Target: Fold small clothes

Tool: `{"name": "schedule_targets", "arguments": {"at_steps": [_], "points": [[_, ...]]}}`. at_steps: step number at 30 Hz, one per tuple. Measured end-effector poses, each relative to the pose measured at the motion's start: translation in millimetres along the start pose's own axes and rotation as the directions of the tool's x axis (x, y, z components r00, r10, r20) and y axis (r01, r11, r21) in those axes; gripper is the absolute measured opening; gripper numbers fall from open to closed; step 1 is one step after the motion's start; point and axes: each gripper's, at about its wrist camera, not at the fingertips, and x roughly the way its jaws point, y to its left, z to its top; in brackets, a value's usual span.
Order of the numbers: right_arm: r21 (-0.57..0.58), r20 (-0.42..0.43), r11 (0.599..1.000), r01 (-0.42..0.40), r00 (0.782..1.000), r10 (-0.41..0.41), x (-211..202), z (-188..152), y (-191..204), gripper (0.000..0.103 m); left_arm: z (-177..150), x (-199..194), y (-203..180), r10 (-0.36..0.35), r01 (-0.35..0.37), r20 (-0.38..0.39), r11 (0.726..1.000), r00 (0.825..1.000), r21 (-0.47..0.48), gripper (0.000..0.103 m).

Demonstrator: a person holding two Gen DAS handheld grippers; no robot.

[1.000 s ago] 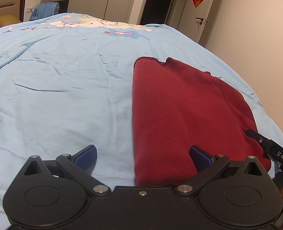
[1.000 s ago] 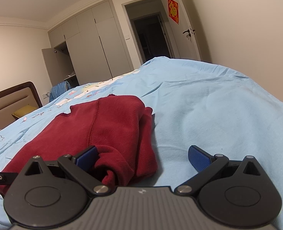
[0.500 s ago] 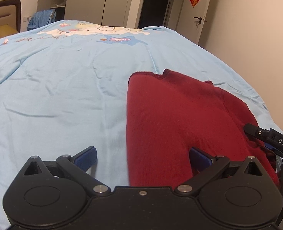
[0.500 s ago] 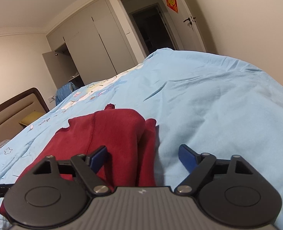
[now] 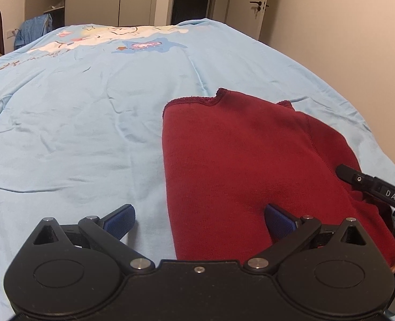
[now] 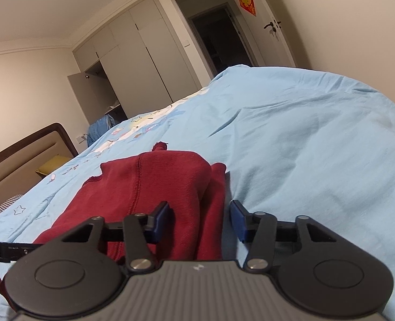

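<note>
Garment: a dark red knit garment (image 5: 237,165) lies folded on the bed, on the right part of the light blue bedcover (image 5: 76,133); its ribbed edge points to the far side.
Left gripper: the left gripper (image 5: 198,219) has its blue fingers (image 5: 119,218) spread wide; the left pad is over the bare cover, the right pad over the red cloth, and nothing is between them.
Right gripper: the right gripper (image 6: 200,219) is half closed around the thick folded edge of the garment; the fingers (image 6: 161,220) stand on both sides of the fold, but I cannot tell if they already press it.
Hidden parts: the near edge of the garment is covered by both gripper bodies; its sleeves are not to be made out.
Cut off: only a black bar of the right gripper shows at the frame's right edge in the left wrist view.
Room: wardrobe (image 6: 133,61) and dark doorway (image 6: 218,40) behind the bed.
</note>
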Motion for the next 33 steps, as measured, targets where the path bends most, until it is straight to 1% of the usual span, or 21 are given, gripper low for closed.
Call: {"name": "schedule_targets", "arguments": {"at_steps": [2,5,6,8,11,12,13,14,16,18,24,26,29,31,33], "points": [[0.0,0.001,1.0,-0.006,1.0,0.006,-0.3,-0.6,0.1,0.046,0.4,-5.3,3.6,-0.025,0.026,0.031,0.999,0.999,-0.03,0.102],[-0.004,0.002,1.0,-0.01,1.0,0.01,-0.9,-1.7,1.6,0.042,2.9,-10.1,12.8,-0.094,0.101,0.069,0.99,0.993,-0.1,0.102],[-0.004,0.002,1.0,-0.011,1.0,0.011,-1.1,-1.9,1.8,0.041,4.2,-9.6,16.6,-0.108,0.116,0.07,0.985,0.992,-0.127,0.102],[-0.002,0.003,1.0,-0.013,1.0,0.013,-1.4,-2.0,1.6,0.041,7.8,-4.5,23.6,-0.117,0.124,0.051,0.978,0.992,-0.169,0.102],[0.001,0.004,1.0,-0.014,1.0,0.014,-1.8,-2.3,1.1,0.041,9.0,7.8,35.0,-0.121,0.124,0.024,0.974,0.992,-0.189,0.102],[0.003,0.004,1.0,-0.015,1.0,0.015,-1.9,-2.3,0.9,0.041,8.6,12.5,40.2,-0.143,0.143,0.012,0.968,0.99,-0.206,0.102],[0.004,0.005,1.0,-0.016,1.0,0.015,-2.0,-2.4,0.7,0.041,7.7,16.7,46.8,-0.174,0.17,0.005,0.956,0.985,-0.238,0.102],[0.007,0.005,1.0,-0.017,1.0,0.017,-2.0,-2.6,0.2,0.041,7.0,19.4,52.3,-0.197,0.192,0.009,0.944,0.98,-0.269,0.102],[0.012,0.006,1.0,-0.019,1.0,0.019,-2.0,-3.0,-0.8,0.041,7.1,20.7,59.1,-0.224,0.22,0.021,0.929,0.974,-0.299,0.101],[0.013,0.006,1.0,-0.019,1.0,0.019,-1.8,-3.1,-0.8,0.041,9.2,22.7,60.3,-0.233,0.228,0.02,0.929,0.972,-0.292,0.098],[0.012,0.006,1.0,-0.019,1.0,0.019,-2.2,-3.2,-1.7,0.041,13.4,30.4,52.7,-0.225,0.217,-0.012,0.952,0.974,-0.215,0.097],[0.013,0.006,1.0,-0.02,1.0,0.02,-2.3,-3.2,-1.7,0.041,14.6,33.8,50.9,-0.221,0.212,-0.025,0.958,0.975,-0.194,0.098],[0.015,0.007,1.0,-0.021,1.0,0.021,-2.6,-3.5,-1.7,0.041,16.5,40.3,47.0,-0.219,0.207,-0.054,0.964,0.974,-0.168,0.102],[0.015,0.007,1.0,-0.021,1.0,0.021,-2.7,-3.4,-1.7,0.041,17.7,43.2,41.9,-0.201,0.192,-0.066,0.973,0.977,-0.129,0.102],[0.015,0.008,1.0,-0.021,1.0,0.021,-2.8,-3.4,-1.9,0.041,18.0,43.7,39.0,-0.191,0.183,-0.067,0.976,0.979,-0.114,0.102]]}}
